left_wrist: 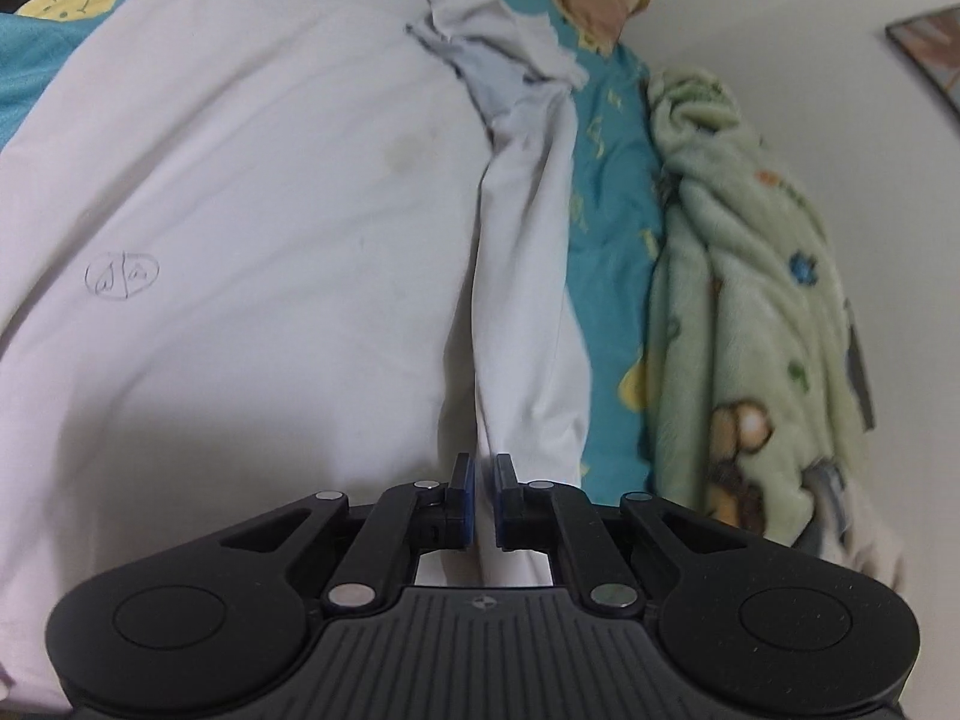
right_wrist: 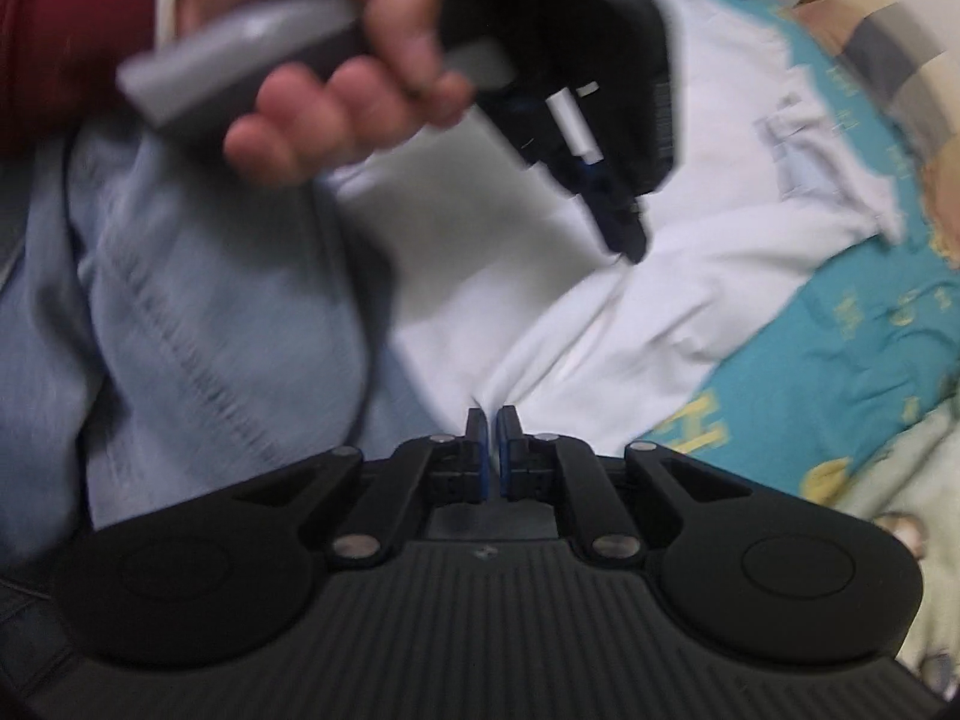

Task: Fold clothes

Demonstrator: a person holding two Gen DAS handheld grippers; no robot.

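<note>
In the left wrist view a shirt (left_wrist: 240, 180) fills the left and middle of the frame, lying on a bedsheet (left_wrist: 612, 192). Its sleeve (left_wrist: 528, 312) runs down the middle to the left gripper (left_wrist: 483, 501) at the bottom. A blanket (left_wrist: 750, 312) lies along the right, beside the sheet.

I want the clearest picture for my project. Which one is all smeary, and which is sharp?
Right wrist view: smeary, with the hand and jeans blurred by motion. Left wrist view: mostly sharp, the white shirt is crisp with a shadow near the jaws, and the green blanket bends at the fisheye edge.
</note>
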